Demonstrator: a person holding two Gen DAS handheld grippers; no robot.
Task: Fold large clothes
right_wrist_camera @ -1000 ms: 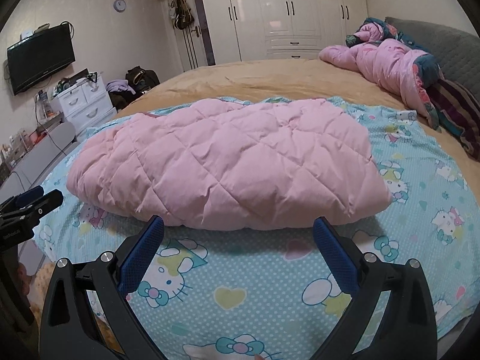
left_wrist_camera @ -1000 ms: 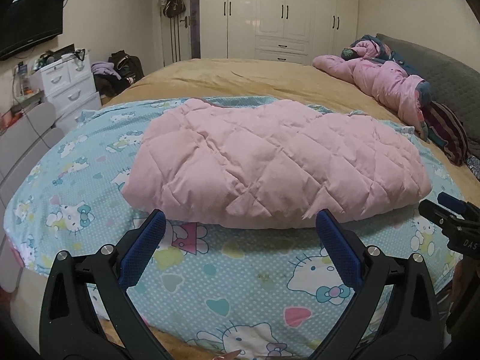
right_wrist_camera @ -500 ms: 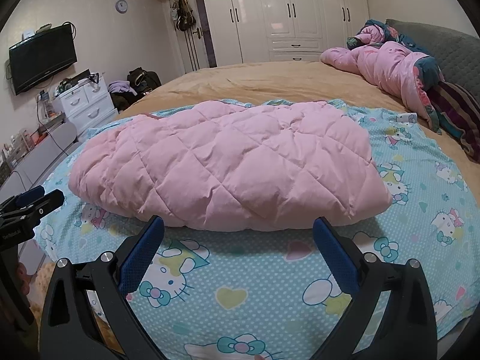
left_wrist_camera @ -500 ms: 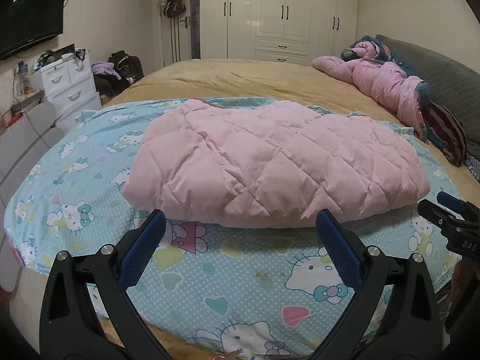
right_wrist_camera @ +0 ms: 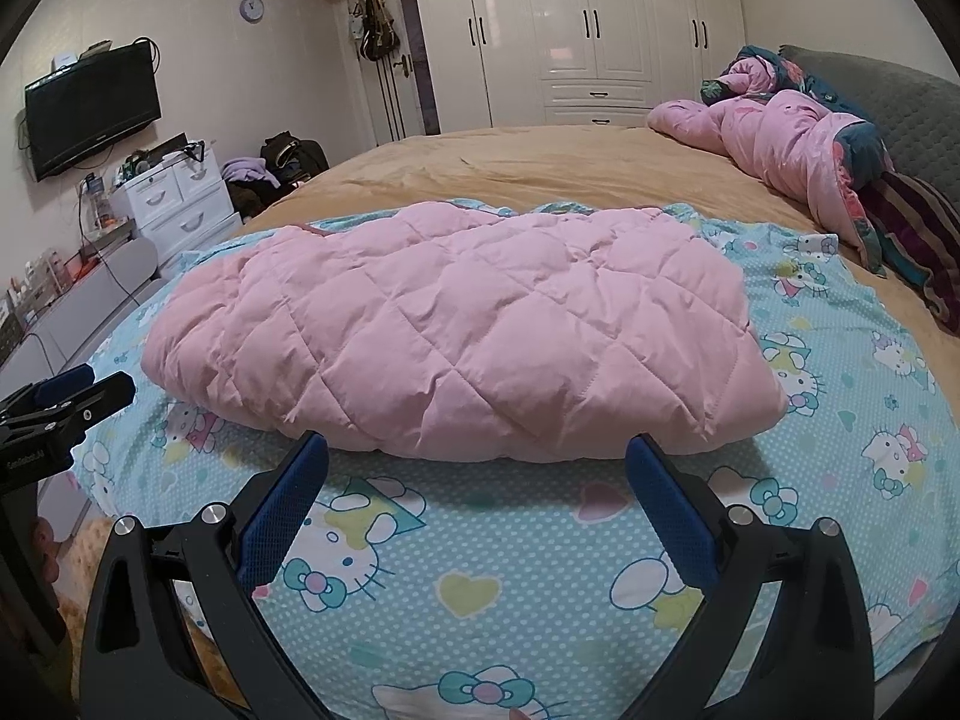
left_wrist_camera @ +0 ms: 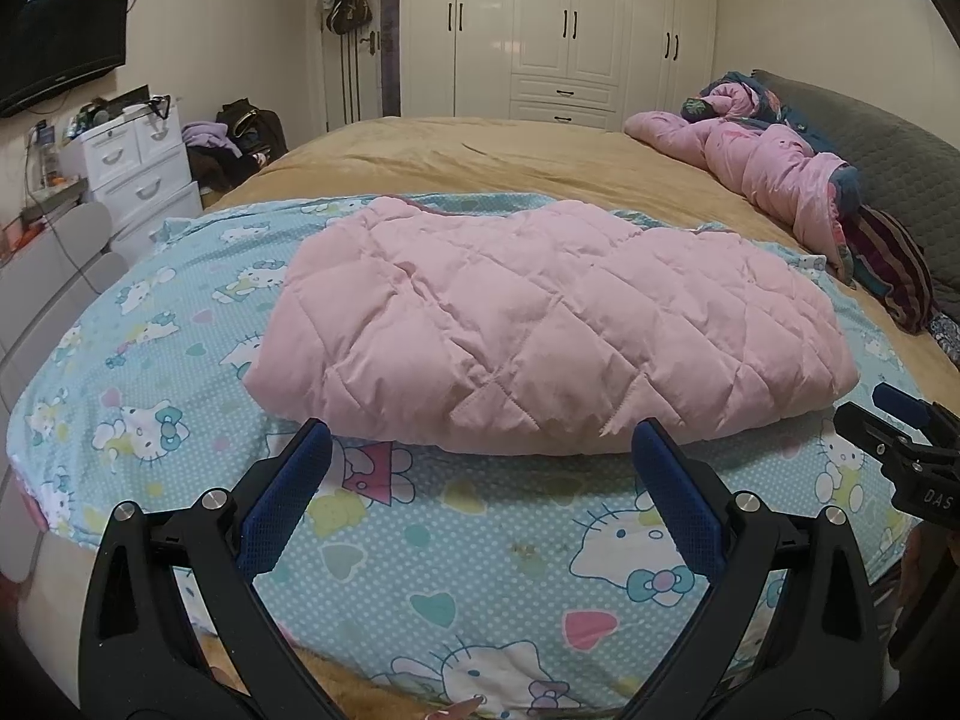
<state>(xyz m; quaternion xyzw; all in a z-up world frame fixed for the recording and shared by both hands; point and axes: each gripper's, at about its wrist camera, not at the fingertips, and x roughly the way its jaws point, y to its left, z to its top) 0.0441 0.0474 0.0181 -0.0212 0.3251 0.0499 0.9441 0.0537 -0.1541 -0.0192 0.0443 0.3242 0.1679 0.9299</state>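
A pink quilted puffy garment point(left_wrist_camera: 540, 324) lies folded into a flat bundle on a blue cartoon-print sheet point(left_wrist_camera: 456, 546); it also shows in the right wrist view point(right_wrist_camera: 468, 324). My left gripper point(left_wrist_camera: 480, 450) is open and empty, just short of the garment's near edge, above the sheet. My right gripper point(right_wrist_camera: 477, 462) is open and empty too, just short of the same near edge. Each gripper shows at the side of the other's view: the right one point(left_wrist_camera: 900, 456) and the left one point(right_wrist_camera: 60, 408).
The sheet point(right_wrist_camera: 840, 420) lies on a tan bedspread point(left_wrist_camera: 480, 162). A heap of pink bedding point(left_wrist_camera: 768, 174) and a striped pillow point(left_wrist_camera: 894, 264) lie at the right by the grey headboard. White drawers point(left_wrist_camera: 138, 168), a wall TV point(right_wrist_camera: 90, 108) and wardrobes point(left_wrist_camera: 570, 30) stand beyond.
Both views have shifted very slightly; the garment sits almost the same in each. Both grippers stay open and empty.
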